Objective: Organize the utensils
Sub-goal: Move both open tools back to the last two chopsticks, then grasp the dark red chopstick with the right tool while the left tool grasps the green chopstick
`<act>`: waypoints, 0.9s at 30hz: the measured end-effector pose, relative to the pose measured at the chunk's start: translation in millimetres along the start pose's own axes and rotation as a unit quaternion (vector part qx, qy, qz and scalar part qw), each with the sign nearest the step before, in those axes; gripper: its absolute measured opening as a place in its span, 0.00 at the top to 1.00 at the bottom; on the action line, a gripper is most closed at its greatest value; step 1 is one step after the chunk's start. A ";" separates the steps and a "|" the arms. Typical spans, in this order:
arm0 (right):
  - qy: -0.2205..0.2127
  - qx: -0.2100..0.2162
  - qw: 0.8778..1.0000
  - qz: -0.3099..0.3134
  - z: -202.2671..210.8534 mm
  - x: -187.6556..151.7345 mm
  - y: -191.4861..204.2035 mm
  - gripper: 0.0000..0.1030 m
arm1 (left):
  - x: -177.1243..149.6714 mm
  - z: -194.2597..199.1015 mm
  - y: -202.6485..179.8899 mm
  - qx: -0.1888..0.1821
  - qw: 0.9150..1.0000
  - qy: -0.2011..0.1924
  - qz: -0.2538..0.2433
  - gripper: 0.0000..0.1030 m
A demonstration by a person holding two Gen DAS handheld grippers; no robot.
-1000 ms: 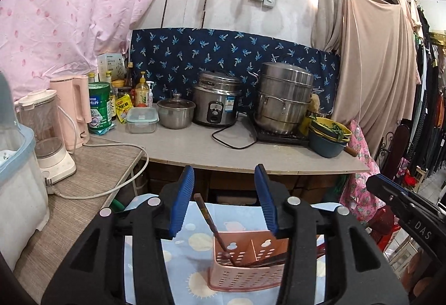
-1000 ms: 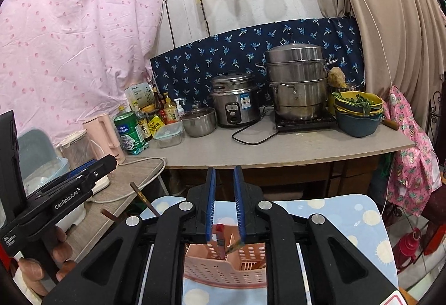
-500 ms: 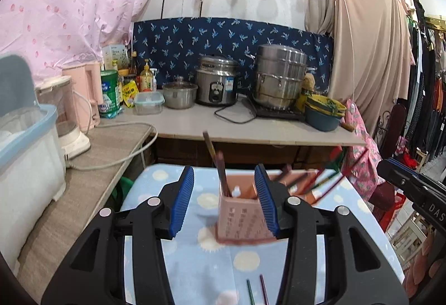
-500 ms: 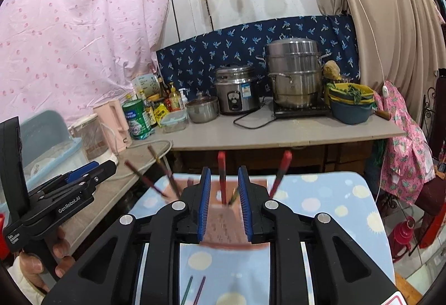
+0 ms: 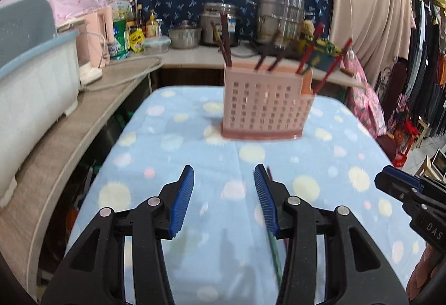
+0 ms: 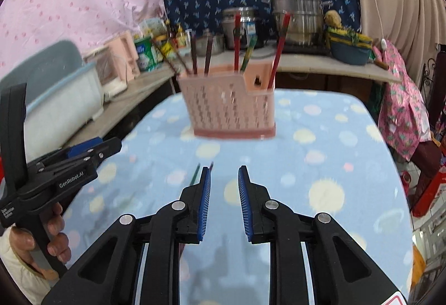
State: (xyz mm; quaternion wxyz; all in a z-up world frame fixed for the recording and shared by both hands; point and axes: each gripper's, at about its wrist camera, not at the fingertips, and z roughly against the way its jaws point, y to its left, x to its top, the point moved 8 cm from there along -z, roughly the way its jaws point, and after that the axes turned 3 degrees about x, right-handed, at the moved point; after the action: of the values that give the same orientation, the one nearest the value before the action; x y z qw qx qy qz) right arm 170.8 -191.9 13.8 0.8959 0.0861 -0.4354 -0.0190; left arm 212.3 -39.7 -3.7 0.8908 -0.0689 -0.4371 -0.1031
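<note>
1. One pink utensil holder (image 6: 230,107) stood upright at twelve o'clock on the dotted blue tablecloth (image 6: 320,165), well ahead of both claws.
2. Seven chopsticks (image 6: 237,43) poked out of it in the right view, tips down, leaning at various angles.
3. Two loose chopsticks (image 6: 196,174) lay flat, long axes running six to twelve.
4. Left gripper (image 5: 223,193) gaped wide, holding nothing; the loose sticks sat by its right finger.
5. Right gripper (image 6: 223,190) stood partly apart, empty.
</note>
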 end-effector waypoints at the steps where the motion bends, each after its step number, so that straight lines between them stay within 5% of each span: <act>1: 0.012 0.003 1.000 -0.002 -1.8 -12.0 1.7 0.80 | -10.6 -0.6 -0.1 0.001 1.000 0.010 -0.003 0.58; 12: 0.091 0.037 0.995 0.012 -17.7 -104.6 44.7 0.80 | -91.0 4.5 -1.4 -0.007 0.997 0.076 0.002 0.58; 27: 0.114 0.035 0.993 0.025 -37.2 -128.9 65.1 0.80 | -106.9 18.3 2.1 -0.004 0.997 0.081 -0.007 0.58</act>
State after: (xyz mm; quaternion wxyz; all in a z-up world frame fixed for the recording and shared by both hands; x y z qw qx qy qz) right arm 117.3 -108.6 -97.8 0.9365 0.1083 -0.3324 0.0284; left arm 135.0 -20.5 -77.4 0.9222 -0.0612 -0.3638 -0.1163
